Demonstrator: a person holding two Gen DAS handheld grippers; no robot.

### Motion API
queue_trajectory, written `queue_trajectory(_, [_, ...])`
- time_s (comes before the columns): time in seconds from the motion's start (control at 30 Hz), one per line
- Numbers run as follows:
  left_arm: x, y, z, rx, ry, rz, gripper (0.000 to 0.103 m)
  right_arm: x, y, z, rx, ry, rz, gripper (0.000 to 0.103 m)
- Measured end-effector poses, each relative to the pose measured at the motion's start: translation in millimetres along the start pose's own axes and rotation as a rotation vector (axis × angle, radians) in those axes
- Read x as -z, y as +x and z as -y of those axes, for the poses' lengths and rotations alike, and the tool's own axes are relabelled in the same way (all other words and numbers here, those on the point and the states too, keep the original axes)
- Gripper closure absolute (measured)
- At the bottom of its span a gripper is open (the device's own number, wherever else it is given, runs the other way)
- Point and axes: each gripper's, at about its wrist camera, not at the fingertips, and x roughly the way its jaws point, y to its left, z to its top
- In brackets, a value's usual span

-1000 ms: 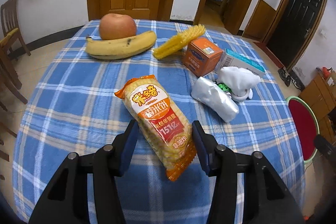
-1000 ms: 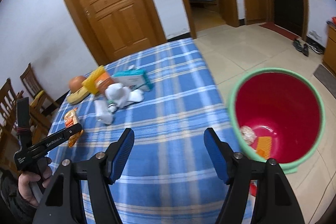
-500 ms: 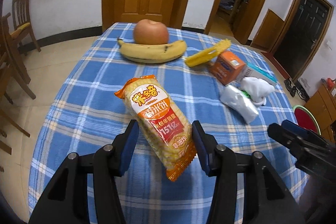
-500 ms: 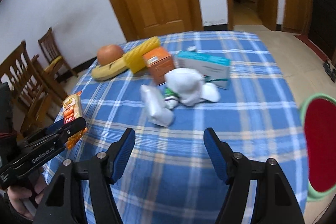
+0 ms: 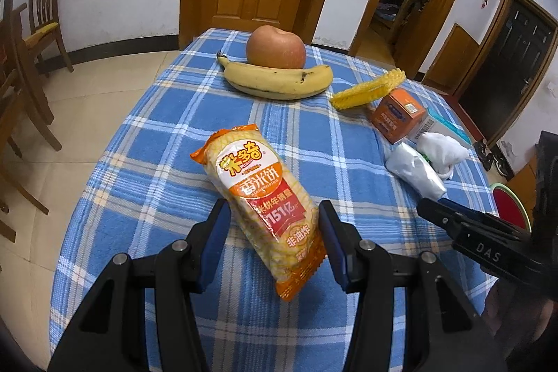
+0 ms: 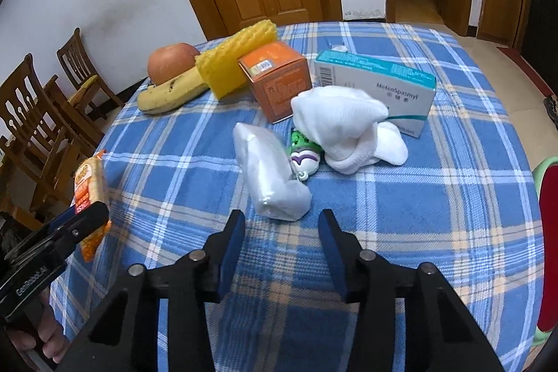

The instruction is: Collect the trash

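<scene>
The left gripper (image 5: 273, 234) clamps its jaws on an orange rice-cracker packet (image 5: 261, 197), held above the blue checked surface (image 5: 167, 142). The right gripper (image 6: 280, 236) has just been narrowing its jaws, which grip nothing, just short of a crumpled clear plastic bag (image 6: 270, 173) lying beside a white sock (image 6: 341, 124).

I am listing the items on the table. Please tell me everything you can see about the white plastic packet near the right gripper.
The white plastic packet is a soft, crinkled, semi-opaque pouch, looking filled and sealed at its near end. It lies flat and lengthwise on the blue checked tablecloth, just beyond the open right gripper, whose fingers do not touch it. A small green-and-white toy rests against its right side.
</scene>
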Motion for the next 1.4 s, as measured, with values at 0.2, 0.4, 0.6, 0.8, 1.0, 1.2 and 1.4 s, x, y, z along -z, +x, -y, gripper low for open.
queue_trajectory(0.2, [2, -2, 4, 0.006, 0.006, -0.002, 0.051, -1, 1, 2, 0.006, 0.003, 0.006, 0.069])
queue_trajectory(0.4, [2, -5, 10, 0.010, 0.015, 0.001, 0.051, 0, 1, 1, 0.019, -0.014, 0.017, 0.085])
queue_trajectory(0.6, [3, -8, 16, 0.012, 0.024, 0.006, 0.051, 5, -3, 3, -0.005, -0.009, 0.026, 0.100])
queue_trajectory(0.8, [3, -12, 22, 0.022, 0.031, 0.010, 0.051, 7, -20, 0, -0.023, -0.024, 0.063, 0.100])
queue_trajectory(1.0, [5, -19, 31, 0.033, 0.046, 0.018, 0.051, 11, -38, 2, -0.038, -0.019, 0.096, 0.100])
queue_trajectory(1.2, [6, -25, 40, 0.045, 0.059, 0.025, 0.051, 17, -57, 6, -0.043, -0.014, 0.131, 0.100])
queue_trajectory(1.4, [8, -33, 50, 0.062, 0.076, 0.033, 0.051, 23, -76, 12, -0.044, -0.001, 0.166, 0.100])
